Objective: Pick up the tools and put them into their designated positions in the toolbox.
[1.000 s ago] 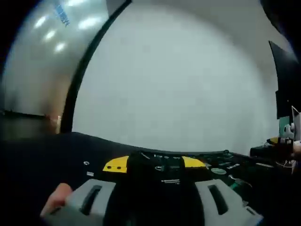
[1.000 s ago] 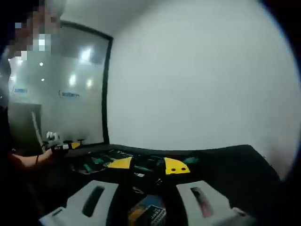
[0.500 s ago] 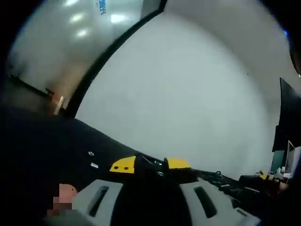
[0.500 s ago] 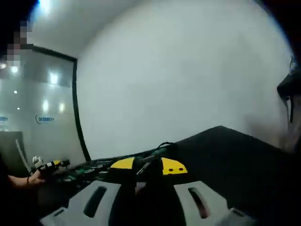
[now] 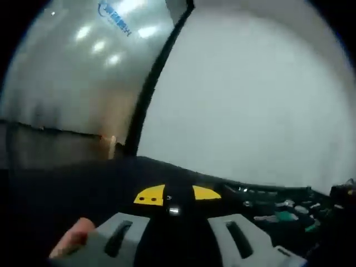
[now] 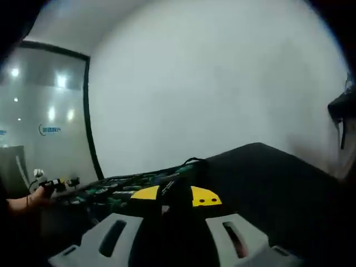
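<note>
In the right gripper view my right gripper (image 6: 175,196) is shut on a black tool (image 6: 176,188) that stands up between its yellow tips. Behind it to the left lies the open toolbox (image 6: 125,186), black with green-handled tools in its slots. In the left gripper view my left gripper (image 5: 178,196) hovers low over the black table (image 5: 67,189), its jaws close together. The narrow gap between them is dark with a small silver spot, and whether they hold anything is hidden. The toolbox (image 5: 278,207) lies to its right.
A white wall and a frosted glass partition (image 5: 72,83) stand behind the table. A hand (image 6: 22,201) holds the other gripper (image 6: 53,182) at the left edge of the right gripper view. A dark monitor edge (image 6: 342,108) is at far right.
Both views have swung and rolled with the hands. The left jaws stand closer together than a second ago. The right jaws have kept the same narrow gap around the black tool.
</note>
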`<state>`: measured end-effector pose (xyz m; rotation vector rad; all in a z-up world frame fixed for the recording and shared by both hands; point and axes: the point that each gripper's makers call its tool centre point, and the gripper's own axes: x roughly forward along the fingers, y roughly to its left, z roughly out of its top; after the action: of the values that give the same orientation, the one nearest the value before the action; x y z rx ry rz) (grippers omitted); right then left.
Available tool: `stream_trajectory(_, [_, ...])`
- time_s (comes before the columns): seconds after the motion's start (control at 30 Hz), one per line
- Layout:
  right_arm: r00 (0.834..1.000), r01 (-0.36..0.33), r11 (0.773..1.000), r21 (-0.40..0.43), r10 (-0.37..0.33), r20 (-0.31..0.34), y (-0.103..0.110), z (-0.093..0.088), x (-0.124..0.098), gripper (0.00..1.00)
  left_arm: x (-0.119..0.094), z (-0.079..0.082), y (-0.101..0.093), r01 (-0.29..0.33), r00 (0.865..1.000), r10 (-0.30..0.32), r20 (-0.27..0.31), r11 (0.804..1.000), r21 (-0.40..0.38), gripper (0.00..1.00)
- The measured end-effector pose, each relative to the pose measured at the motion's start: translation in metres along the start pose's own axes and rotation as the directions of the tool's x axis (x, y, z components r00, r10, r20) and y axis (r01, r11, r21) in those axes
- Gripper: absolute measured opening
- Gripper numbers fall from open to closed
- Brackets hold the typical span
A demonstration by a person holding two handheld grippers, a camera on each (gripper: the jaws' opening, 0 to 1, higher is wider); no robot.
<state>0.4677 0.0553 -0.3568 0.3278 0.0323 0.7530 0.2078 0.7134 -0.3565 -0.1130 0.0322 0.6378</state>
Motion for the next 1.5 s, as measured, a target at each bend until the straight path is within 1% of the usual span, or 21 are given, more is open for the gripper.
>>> stream_trajectory(0.07, [1.0,-0.009,1.0,-0.016,0.009,-0.018,0.005,-0.005,0.001,0.17,0.014,-0.01,0.011,-0.051,0.996,0.059,-0.062,0.991,0.125,0.2])
stream_trajectory(0.1, [1.0,-0.013,1.0,-0.025,0.012,-0.027,0.007,-0.006,0.002,0.17,0.019,-0.015,0.012,-0.057,0.994,0.066,-0.087,0.993,0.105,0.2])
stream_trajectory(0.17, [0.999,-0.014,0.999,-0.041,0.013,-0.043,0.008,-0.009,0.003,0.17,0.033,-0.029,0.004,-0.033,0.99,0.024,-0.137,0.997,-0.063,0.2])
stream_trajectory(0.2, [0.999,-0.015,0.999,-0.046,0.013,-0.046,0.009,-0.01,0.003,0.17,0.037,-0.038,0.001,-0.03,0.982,0.003,-0.191,0.99,-0.137,0.2])
stream_trajectory(0.23, [0.999,-0.015,0.999,-0.049,0.012,-0.048,0.004,-0.01,0.004,0.17,0.041,-0.044,0.002,-0.053,0.976,0.016,-0.218,0.985,-0.164,0.2])
stream_trajectory(0.37, [0.998,-0.013,0.999,-0.053,0.01,-0.057,-0.006,-0.011,0.009,0.17,0.057,-0.048,0.007,-0.068,0.977,0.055,-0.207,0.996,-0.057,0.21])
stream_trajectory(0.5, [0.998,-0.014,0.998,-0.055,0.01,-0.065,0.002,-0.014,0.007,0.17,0.064,-0.05,-0.016,0.031,0.984,-0.023,-0.175,0.998,0.046,0.26])
stream_trajectory(0.6, [0.997,-0.02,0.998,-0.062,0.015,-0.076,0.004,-0.017,0.009,0.17,0.067,-0.074,-0.016,0.031,0.96,-0.011,-0.278,0.997,0.064,0.31])
stream_trajectory(0.73, [0.995,-0.03,0.997,-0.073,0.022,-0.099,0.004,-0.022,0.011,0.17,0.068,-0.076,-0.028,0.075,0.957,-0.057,-0.284,0.996,0.052,0.24])
stream_trajectory(0.8, [0.994,-0.033,0.996,-0.078,0.025,-0.108,0.005,-0.024,0.011,0.17,0.069,-0.077,-0.034,0.111,0.957,-0.082,-0.279,0.989,0.093,0.24])
stream_trajectory(0.87, [0.993,-0.037,0.996,-0.083,0.027,-0.114,0.006,-0.026,0.011,0.17,0.071,-0.075,-0.034,0.132,0.959,-0.077,-0.271,0.973,0.189,0.23])
stream_trajectory(0.97, [0.992,-0.04,0.995,-0.088,0.029,-0.12,0.006,-0.027,0.011,0.17,0.068,-0.072,-0.032,0.121,0.962,-0.04,-0.269,0.948,0.295,0.13])
stream_trajectory(1.0, [0.992,-0.04,0.995,-0.089,0.029,-0.121,0.006,-0.028,0.011,0.17,0.066,-0.069,-0.034,0.129,0.966,-0.044,-0.255,0.937,0.325,0.13])
stream_trajectory(1.13, [0.992,-0.039,0.995,-0.094,0.027,-0.125,0.005,-0.028,0.011,0.17,0.066,-0.059,-0.04,0.133,0.976,-0.069,-0.205,0.938,0.32,0.14])
stream_trajectory(1.2, [0.991,-0.039,0.995,-0.096,0.027,-0.129,0.005,-0.029,0.011,0.17,0.068,-0.05,-0.025,0.072,0.987,-0.006,-0.164,0.912,0.403,0.17])
stream_trajectory(1.23, [0.991,-0.039,0.994,-0.098,0.025,-0.132,0.005,-0.03,0.011,0.17,0.07,-0.05,-0.015,0.03,0.986,0.037,-0.16,0.918,0.396,0.16])
stream_trajectory(1.27, [0.99,-0.038,0.994,-0.1,0.024,-0.135,0.004,-0.031,0.011,0.17,0.071,-0.05,-0.005,0.001,0.985,0.06,-0.165,0.937,0.348,0.16])
stream_trajectory(1.3, [0.99,-0.038,0.994,-0.101,0.024,-0.137,0.004,-0.031,0.011,0.17,0.073,-0.047,0.004,-0.028,0.985,0.076,-0.158,0.958,0.284,0.16])
stream_trajectory(1.37, [0.99,-0.039,0.994,-0.105,0.025,-0.137,0.005,-0.031,0.011,0.17,0.076,-0.045,0.016,-0.057,0.985,0.088,-0.146,0.977,0.204,0.16])
stream_trajectory(1.43, [0.99,-0.041,0.993,-0.107,0.026,-0.142,0.005,-0.032,0.011,0.17,0.075,-0.046,0.003,-0.014,0.988,0.047,-0.148,0.976,0.219,0.15])
stream_trajectory(1.5, [0.99,-0.043,0.993,-0.111,0.027,-0.142,0.005,-0.032,0.011,0.17,0.077,-0.049,-0.012,0.028,0.988,0.02,-0.156,0.953,0.302,0.15])
